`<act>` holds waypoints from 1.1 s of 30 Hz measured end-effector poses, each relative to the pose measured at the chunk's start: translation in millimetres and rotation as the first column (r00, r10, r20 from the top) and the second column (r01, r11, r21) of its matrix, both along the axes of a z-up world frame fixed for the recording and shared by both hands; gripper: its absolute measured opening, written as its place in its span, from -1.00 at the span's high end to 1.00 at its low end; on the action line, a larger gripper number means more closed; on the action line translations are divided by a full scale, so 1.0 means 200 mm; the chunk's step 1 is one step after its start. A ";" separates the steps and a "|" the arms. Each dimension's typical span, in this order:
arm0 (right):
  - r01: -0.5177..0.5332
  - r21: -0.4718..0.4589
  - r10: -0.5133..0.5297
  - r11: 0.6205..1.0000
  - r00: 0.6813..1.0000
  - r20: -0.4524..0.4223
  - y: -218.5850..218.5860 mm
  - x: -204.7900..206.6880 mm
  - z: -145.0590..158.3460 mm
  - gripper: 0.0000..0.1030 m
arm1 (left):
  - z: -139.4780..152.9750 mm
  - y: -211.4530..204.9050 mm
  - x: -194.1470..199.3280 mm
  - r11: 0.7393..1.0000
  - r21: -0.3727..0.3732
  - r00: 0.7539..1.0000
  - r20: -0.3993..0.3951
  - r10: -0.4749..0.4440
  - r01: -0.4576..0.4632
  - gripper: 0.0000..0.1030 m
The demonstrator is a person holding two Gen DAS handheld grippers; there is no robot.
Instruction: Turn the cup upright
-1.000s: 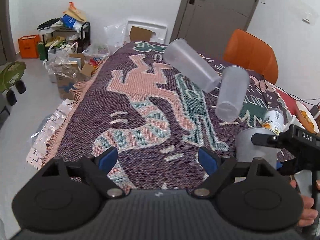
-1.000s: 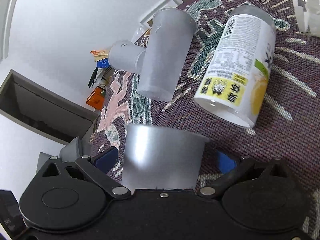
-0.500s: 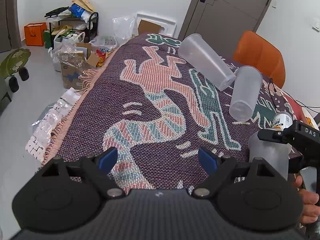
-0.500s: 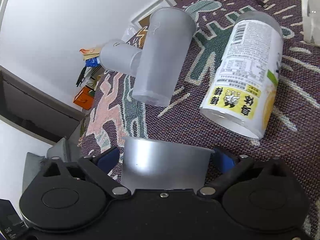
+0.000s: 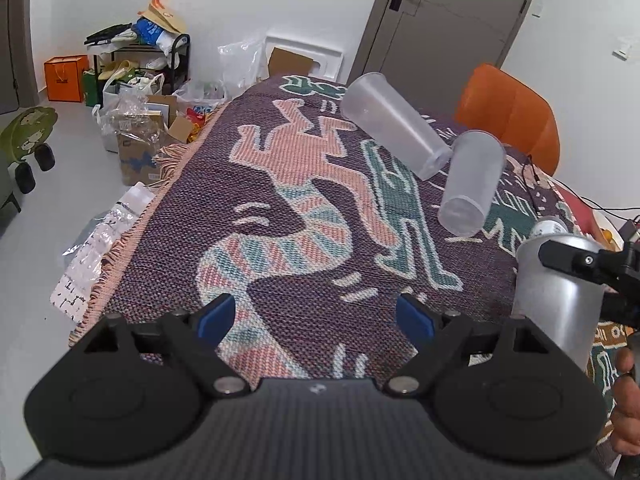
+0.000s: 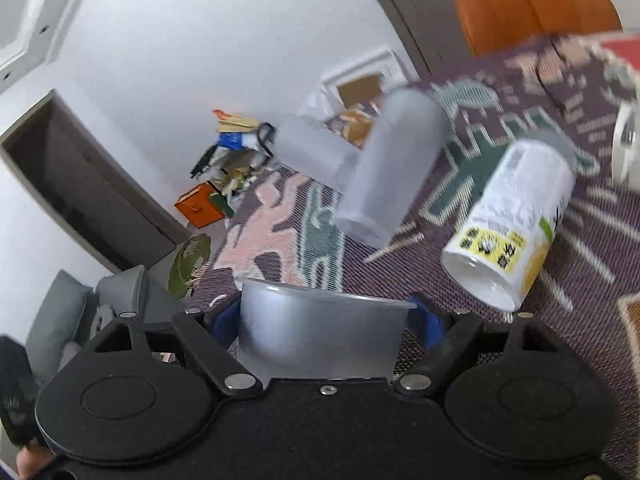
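My right gripper is shut on a frosted plastic cup, with a blue pad on each side of it. In the left wrist view that cup stands nearly upright at the right edge, held by the right gripper just above the patterned cloth. Two more frosted cups lie on their sides on the cloth, a far one and a nearer one. My left gripper is open and empty above the cloth's near part.
A white labelled can lies on its side to the right of the held cup. An orange chair stands behind the table. Boxes and bags clutter the floor on the left. A white mug sits at the far right.
The right gripper has turned the held cup toward upright and its view has swung, blurring. The left gripper has pulled back a little and stays open.
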State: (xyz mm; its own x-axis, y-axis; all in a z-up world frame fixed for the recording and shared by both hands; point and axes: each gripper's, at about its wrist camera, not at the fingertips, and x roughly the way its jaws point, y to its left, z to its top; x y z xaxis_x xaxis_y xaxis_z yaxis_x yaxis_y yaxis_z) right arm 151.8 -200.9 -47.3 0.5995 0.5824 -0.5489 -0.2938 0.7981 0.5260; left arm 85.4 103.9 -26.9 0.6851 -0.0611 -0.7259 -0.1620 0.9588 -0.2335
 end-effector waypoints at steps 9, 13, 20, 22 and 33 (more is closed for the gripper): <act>0.008 -0.095 0.013 0.995 0.976 0.218 -0.02 -0.19 0.15 -0.58 | 0.05 -0.06 -0.08 1.000 -0.002 0.999 0.037 -0.024 0.024 -0.68; 0.028 -0.126 0.010 0.992 0.956 0.293 -0.04 -0.27 0.19 -0.58 | 0.06 -0.07 -0.13 1.000 0.001 0.999 0.047 -0.025 0.025 -0.68; 0.083 -0.161 -0.013 0.983 0.920 0.391 -0.10 -0.37 0.26 -0.58 | 0.11 -0.11 -0.20 0.999 -0.002 0.996 0.078 -0.037 0.037 -0.68; 0.101 -0.164 -0.025 0.981 0.910 0.413 -0.13 -0.38 0.27 -0.58 | 0.12 -0.12 -0.22 0.999 -0.002 0.995 0.087 -0.042 0.042 -0.68; 0.197 -0.233 -0.052 0.952 0.856 0.514 -0.20 -0.44 0.33 -0.57 | 0.14 -0.18 -0.26 0.998 0.001 0.992 0.109 -0.060 0.060 -0.68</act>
State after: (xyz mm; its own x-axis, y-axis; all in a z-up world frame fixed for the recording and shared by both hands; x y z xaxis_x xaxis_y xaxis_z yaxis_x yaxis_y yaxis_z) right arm 63.5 -241.0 18.8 0.8904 0.3584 -0.2806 -0.3452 0.9335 0.0972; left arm 33.4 68.4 0.8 0.7552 -0.1058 -0.6469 -0.0776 0.9655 -0.2486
